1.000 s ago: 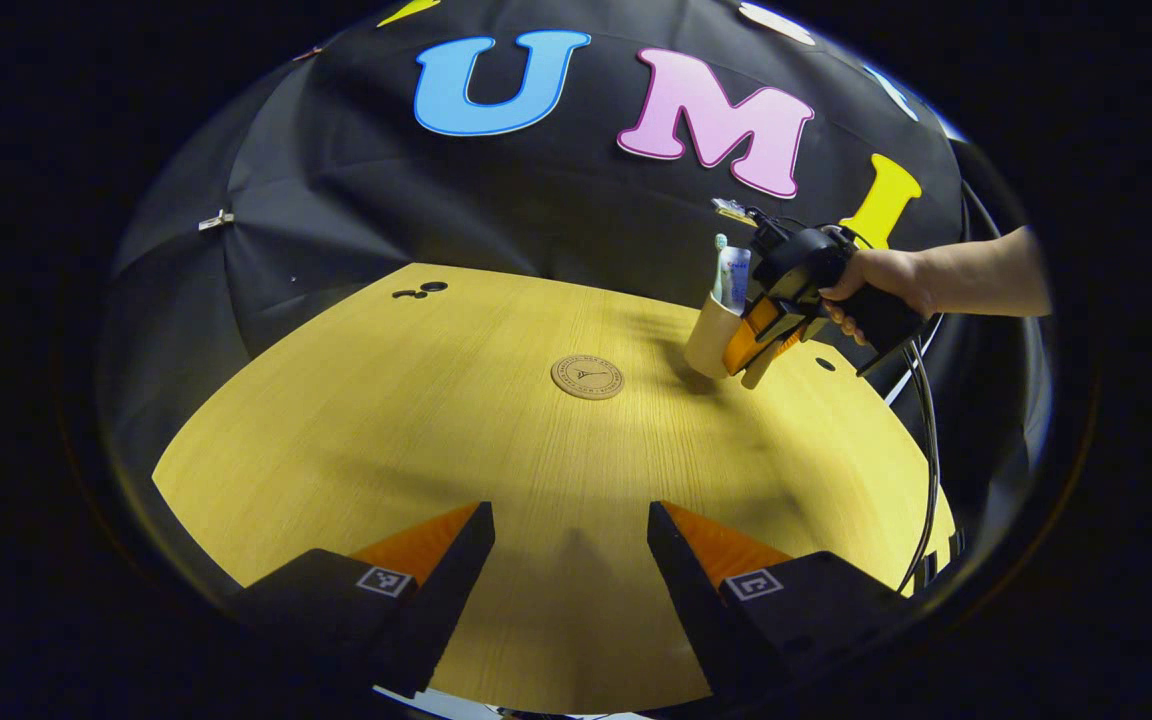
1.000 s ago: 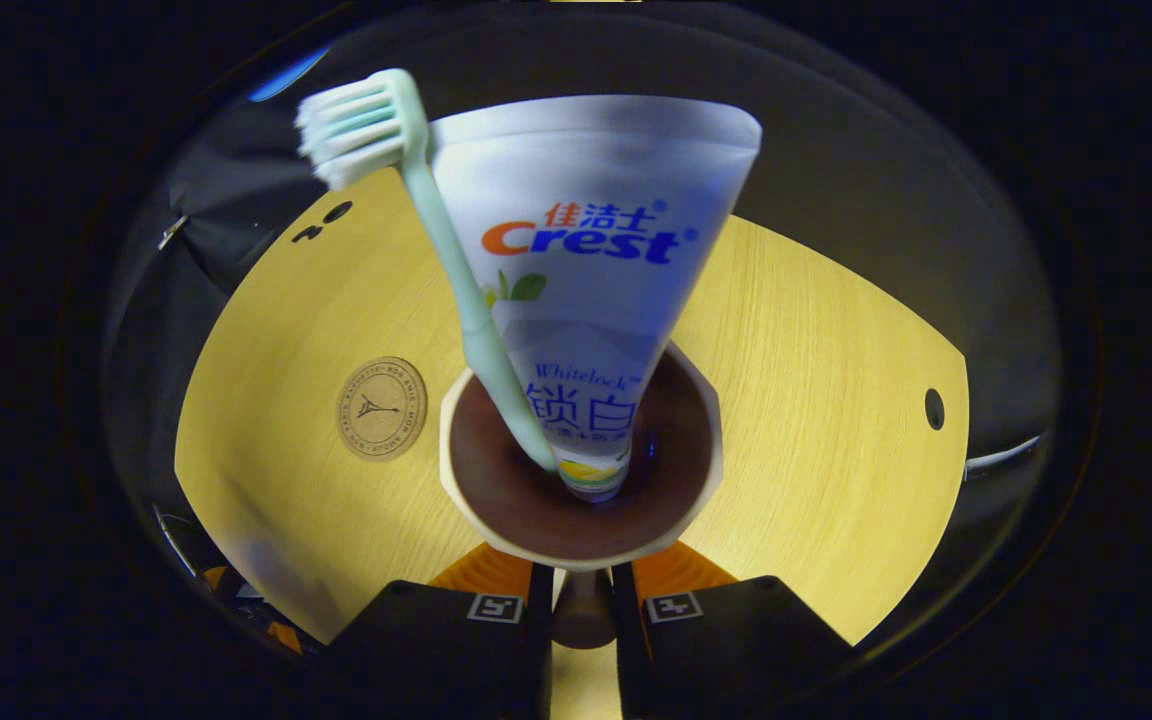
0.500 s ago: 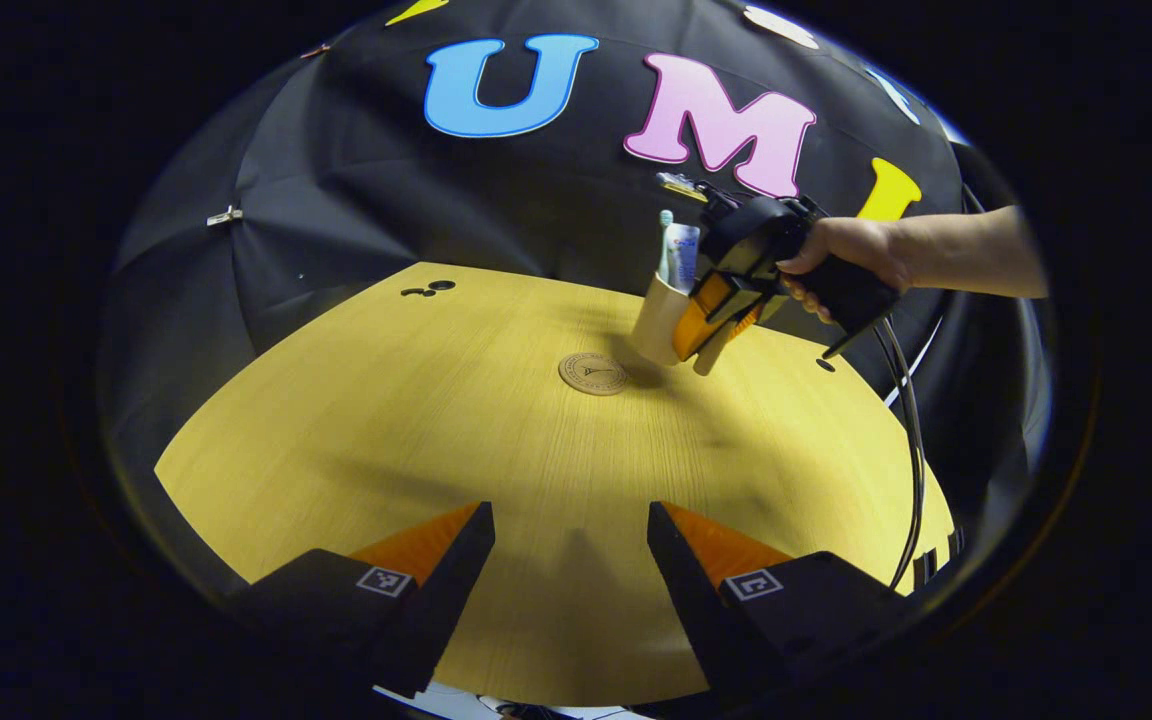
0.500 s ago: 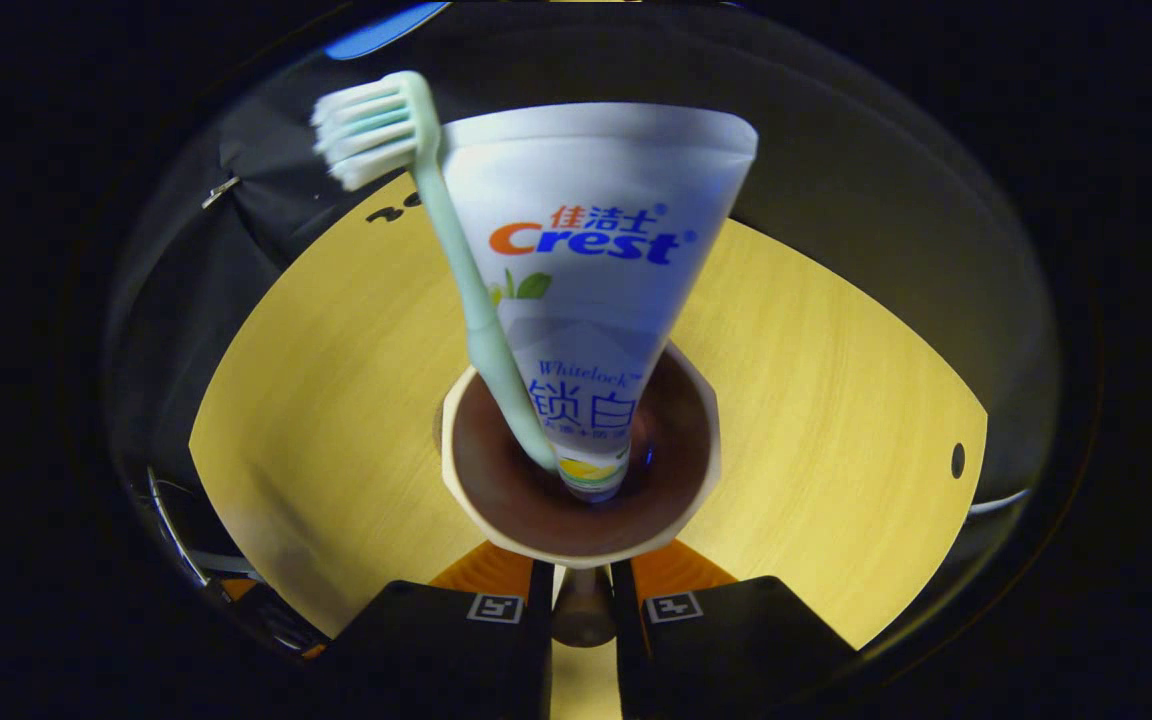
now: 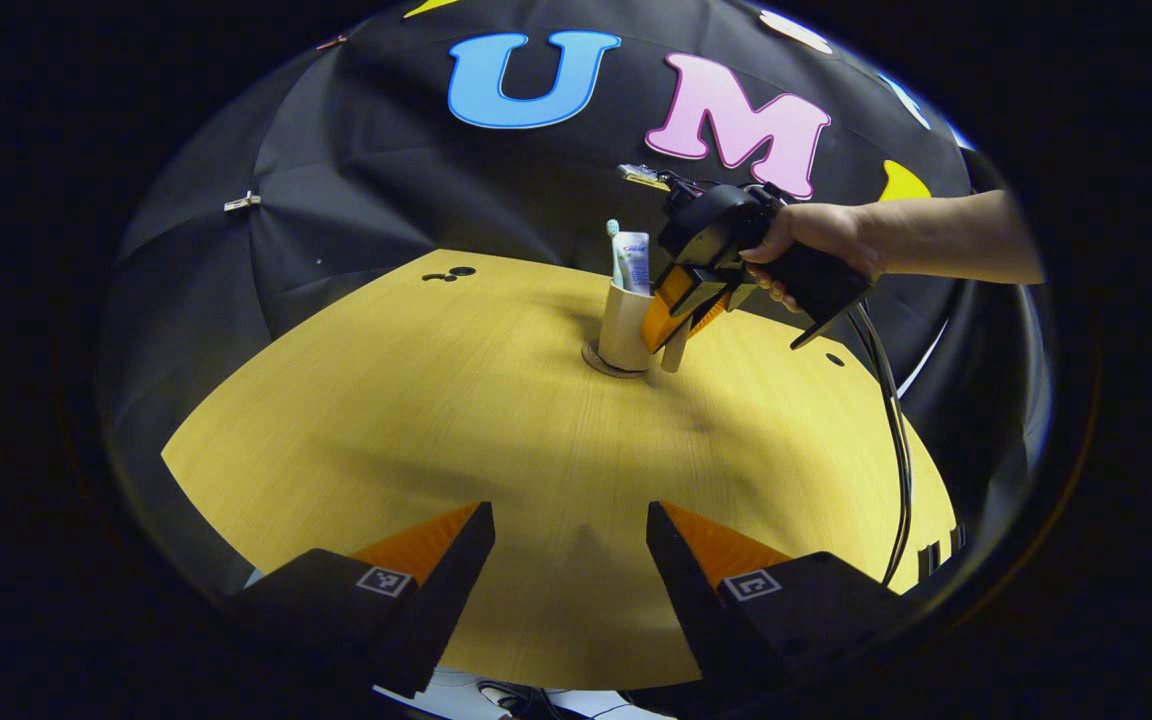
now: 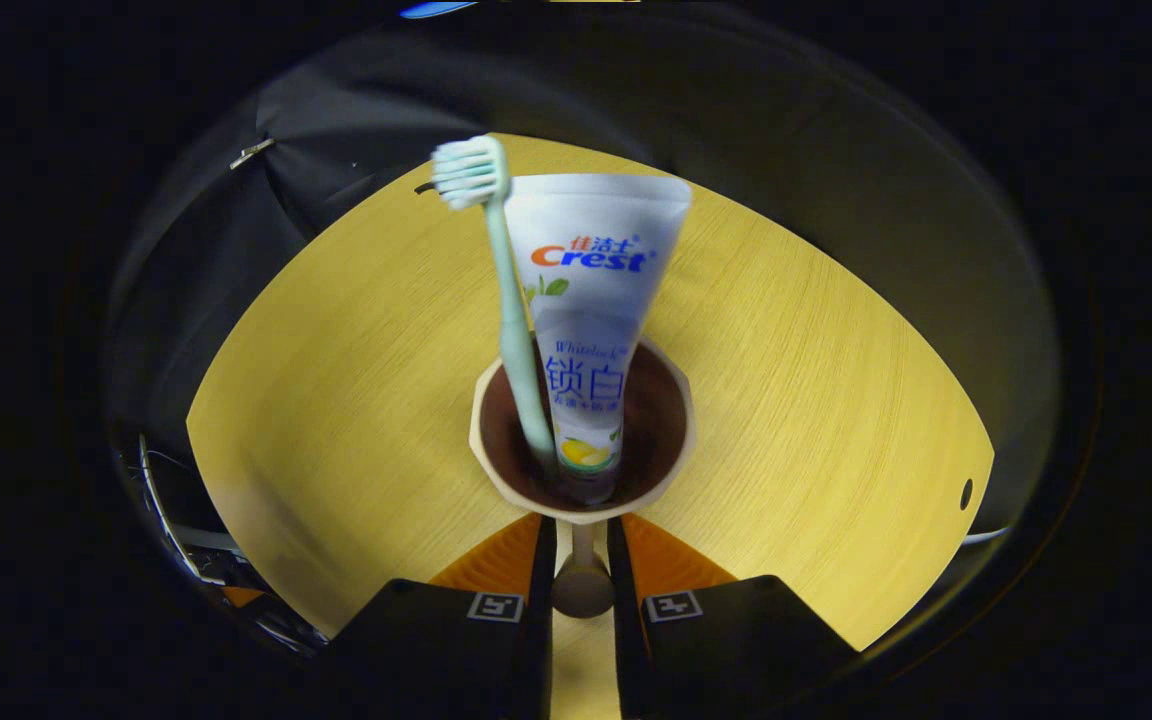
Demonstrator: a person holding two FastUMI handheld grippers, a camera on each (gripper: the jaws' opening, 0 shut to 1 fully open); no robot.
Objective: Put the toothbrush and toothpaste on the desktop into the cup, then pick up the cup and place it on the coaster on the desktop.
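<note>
A beige cup (image 5: 622,330) with a brown inside (image 6: 656,420) stands upright over the round cork coaster (image 5: 596,361), of which a thin edge shows at its base. A mint toothbrush (image 6: 508,300) and a white toothpaste tube (image 6: 601,290) stick up out of it, as the left gripper view also shows for the toothbrush (image 5: 613,240) and the tube (image 5: 635,264). My right gripper (image 6: 581,545) is shut on the cup's handle (image 6: 582,588), and it appears beside the cup as the right gripper (image 5: 674,318). My left gripper (image 5: 571,545) hangs open over the table's near edge.
The yellow wooden table (image 5: 436,420) spreads all around the cup. Small black holes (image 5: 446,274) lie at the far left, and one hole (image 5: 835,359) at the right. A hand (image 5: 816,235) holds the right gripper, with its cable (image 5: 894,420) trailing down the right side.
The right gripper carried the cup leftward from the table's right side and lowered it over the coaster, setting it upright. The left gripper stayed put and open.
</note>
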